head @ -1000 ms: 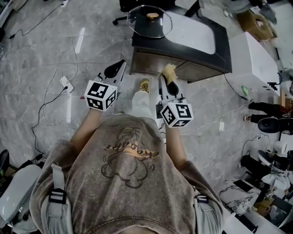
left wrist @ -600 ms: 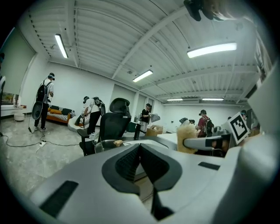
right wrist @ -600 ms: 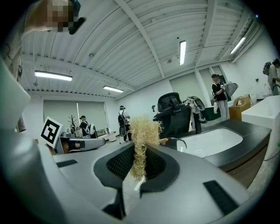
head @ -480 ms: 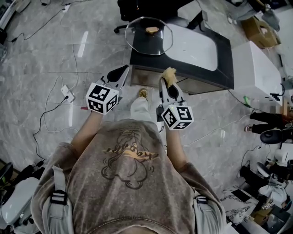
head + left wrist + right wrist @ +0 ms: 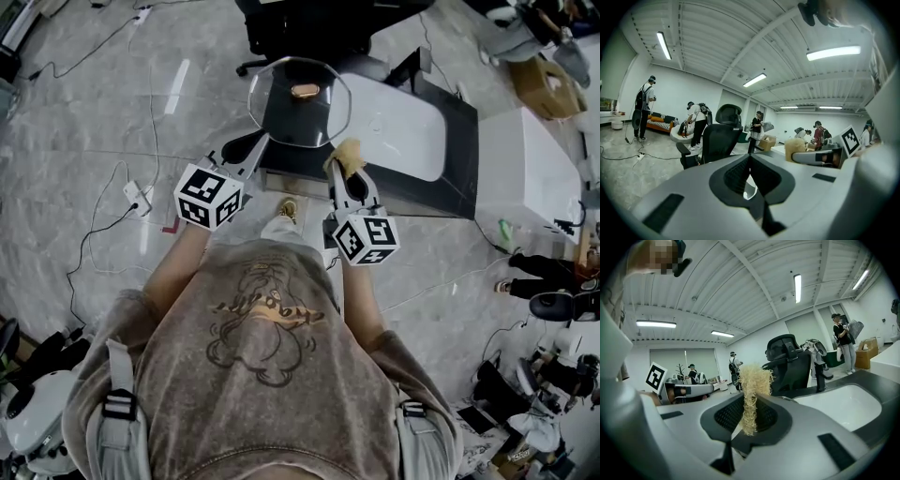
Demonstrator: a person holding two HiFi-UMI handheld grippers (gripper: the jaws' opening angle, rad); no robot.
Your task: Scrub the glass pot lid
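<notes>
The glass pot lid point(image 5: 298, 117) with a brown knob lies on the near-left corner of a black counter point(image 5: 431, 192), overhanging its edge. In the head view my left gripper point(image 5: 255, 142) is shut, its tips just short of the lid's near-left rim; I cannot tell whether they touch. My left gripper point(image 5: 750, 161) shows nothing clamped between its jaws. Just right of the lid, my right gripper point(image 5: 342, 169) is shut on a straw-coloured fibre scrubber point(image 5: 349, 153). The scrubber point(image 5: 752, 380) sticks up from the right gripper point(image 5: 750, 413).
A white sink basin point(image 5: 398, 127) is set in the counter right of the lid. A black office chair point(image 5: 309, 23) stands behind it. A white cabinet point(image 5: 525, 173) is at the right. A power strip point(image 5: 136, 173) and cables lie on the floor at the left. Several people stand farther off.
Both grippers have come closer to the counter. The lid and sink now sit lower in the head view, right in front of the jaw tips. The scrubber stays clamped.
</notes>
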